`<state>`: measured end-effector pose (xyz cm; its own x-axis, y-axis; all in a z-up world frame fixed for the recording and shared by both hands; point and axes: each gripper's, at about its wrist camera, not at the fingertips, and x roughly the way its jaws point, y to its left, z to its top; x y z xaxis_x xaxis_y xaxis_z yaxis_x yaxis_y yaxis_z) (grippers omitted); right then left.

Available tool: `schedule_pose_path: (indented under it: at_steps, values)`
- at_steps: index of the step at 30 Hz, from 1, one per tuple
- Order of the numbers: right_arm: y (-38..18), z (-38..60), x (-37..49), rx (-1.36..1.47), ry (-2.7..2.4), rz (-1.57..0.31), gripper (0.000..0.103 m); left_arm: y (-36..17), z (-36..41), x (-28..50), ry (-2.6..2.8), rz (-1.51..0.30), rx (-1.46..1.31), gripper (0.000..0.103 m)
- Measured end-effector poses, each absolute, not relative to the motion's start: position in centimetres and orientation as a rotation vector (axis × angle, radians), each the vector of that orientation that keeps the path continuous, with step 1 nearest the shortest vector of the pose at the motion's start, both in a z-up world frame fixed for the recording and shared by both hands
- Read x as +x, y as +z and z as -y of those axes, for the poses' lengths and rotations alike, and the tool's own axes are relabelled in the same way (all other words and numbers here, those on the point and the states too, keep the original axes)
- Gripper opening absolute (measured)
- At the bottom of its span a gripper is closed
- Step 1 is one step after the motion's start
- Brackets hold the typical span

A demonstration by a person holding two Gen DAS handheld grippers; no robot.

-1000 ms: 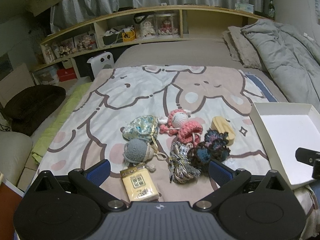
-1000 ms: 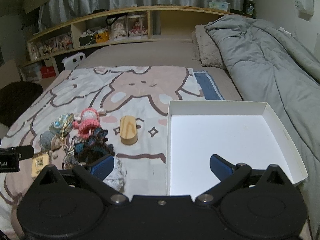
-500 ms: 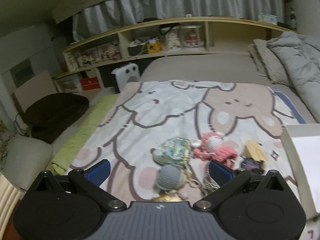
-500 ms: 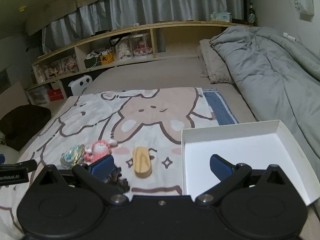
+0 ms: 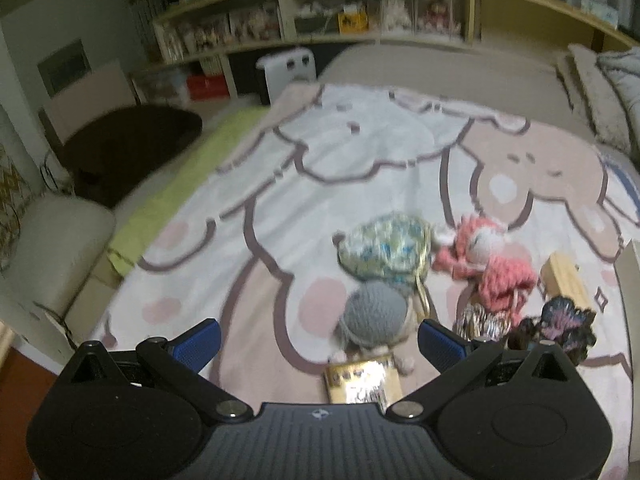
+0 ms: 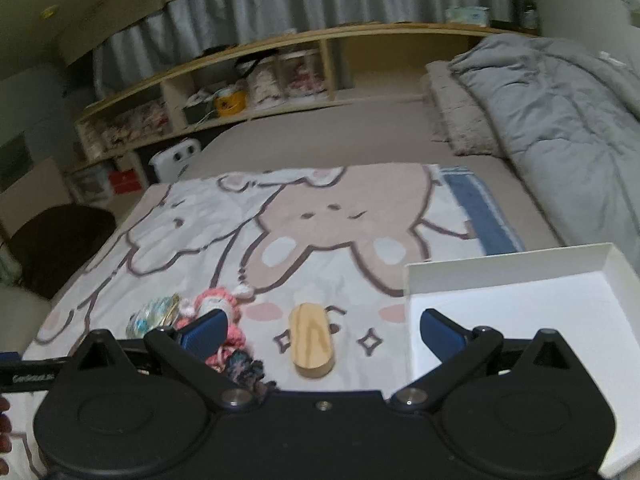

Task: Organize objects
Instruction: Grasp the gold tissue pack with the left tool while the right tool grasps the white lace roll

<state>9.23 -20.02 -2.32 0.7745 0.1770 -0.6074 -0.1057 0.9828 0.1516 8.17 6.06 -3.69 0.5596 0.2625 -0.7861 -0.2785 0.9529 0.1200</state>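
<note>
Spread over the bed, a cartoon-rabbit blanket (image 5: 360, 168) carries a cluster of small things. Nearest the left hand-held gripper (image 5: 318, 340), whose blue fingers stand wide apart with nothing between them, lies a gold packet (image 5: 362, 380), touching a grey crocheted ball (image 5: 376, 314) just beyond it. Behind the ball sits a shiny patterned pouch (image 5: 386, 252), and to the right of that a pink knitted doll (image 5: 488, 260), a silvery bundle (image 5: 482, 322), a dark crocheted piece (image 5: 564, 324) and a wooden block (image 5: 566, 284), all close together.

From the right hand-held gripper (image 6: 322, 330), also spread wide and holding nothing, the wooden block (image 6: 312, 340) lies between the fingertips' line of sight, apart from the white box (image 6: 520, 280) on the right. The box sits at the blanket's edge. Farther off are a grey duvet (image 6: 560, 100), a pillow (image 6: 456, 108) and a long wooden shelf (image 6: 280, 76) under grey curtains (image 6: 320, 8).
</note>
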Motion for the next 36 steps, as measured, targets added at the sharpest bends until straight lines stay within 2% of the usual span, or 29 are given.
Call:
schedule_pose_path:
  at_steps: [9, 23, 24, 25, 27, 31, 33, 36]
  values:
    - [-6.6, 19.3, 9.6, 0.132, 0.220, -0.810, 0.103, -8.2, -6.2, 9.3, 0.323, -1.104, -0.107, 0.103]
    - [-9.6, 18.9, 9.4, 0.159, 0.301, -0.935, 0.102, -12.1, -7.4, 9.8, 0.370, -1.243, -0.181, 0.103]
    - [-9.8, 18.8, 9.4, 0.149, 0.298, -0.946, 0.096, -12.1, -7.4, 9.7, 0.371, -1.242, -0.182, 0.103]
    - [-10.0, 18.6, 9.5, 0.137, 0.299, -0.959, 0.085, -12.2, -7.3, 9.6, 0.371, -1.248, -0.179, 0.103]
    - [-10.4, 18.3, 9.7, 0.120, 0.305, -0.991, 0.074, -12.4, -7.5, 9.5, 0.379, -1.271, -0.196, 0.103]
    - [-11.3, 18.0, 10.0, 0.123, 0.334, -1.047, 0.061, -12.5, -7.9, 9.0, 0.381, -1.261, -0.241, 0.103]
    - [-11.8, 17.8, 10.2, 0.148, 0.353, -1.073, 0.051, -12.3, -7.9, 9.0, 0.371, -1.261, -0.242, 0.103]
    - [-12.5, 17.4, 10.2, 0.122, 0.356, -1.086, 0.046, -11.8, -8.4, 8.9, 0.353, -1.255, -0.286, 0.102]
